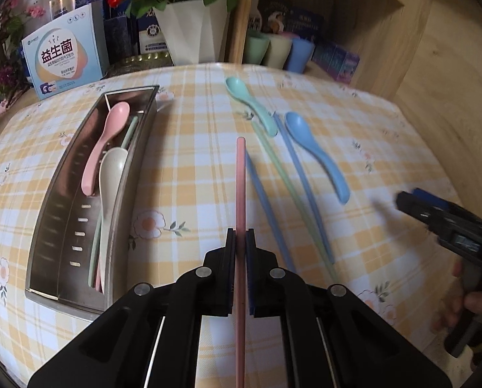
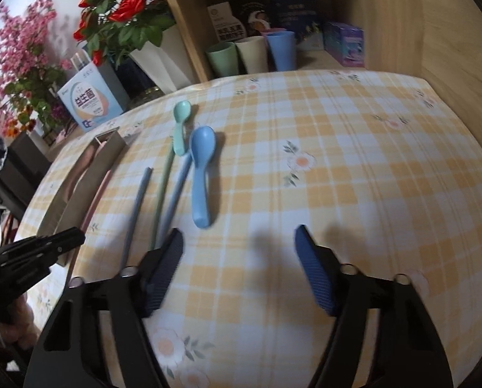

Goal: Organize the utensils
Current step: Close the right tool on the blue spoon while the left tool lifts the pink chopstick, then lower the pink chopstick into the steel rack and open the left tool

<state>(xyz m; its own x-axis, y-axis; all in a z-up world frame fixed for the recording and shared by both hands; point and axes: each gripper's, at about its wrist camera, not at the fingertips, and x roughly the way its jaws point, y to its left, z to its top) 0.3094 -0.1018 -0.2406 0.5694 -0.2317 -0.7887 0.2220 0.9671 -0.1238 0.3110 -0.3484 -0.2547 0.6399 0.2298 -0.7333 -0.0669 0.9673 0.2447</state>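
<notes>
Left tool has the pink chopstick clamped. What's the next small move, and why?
Probably swing the left tool leftward over the metal tray and release there. The pink chopstick is pinched between its pads, and the tray already holds a pink spoon and a beige spoon, so it looks like the collecting spot.

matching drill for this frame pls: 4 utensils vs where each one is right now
Things:
1. pink chopstick
2. pink spoon
3. blue spoon
4. green spoon

Places:
A. lying in the metal tray
B. on the tablecloth, farthest from the cameras
C. clamped in the left gripper
D. on the tablecloth, ahead of the empty right gripper

Pairs: 1-C, 2-A, 3-D, 4-B
</notes>
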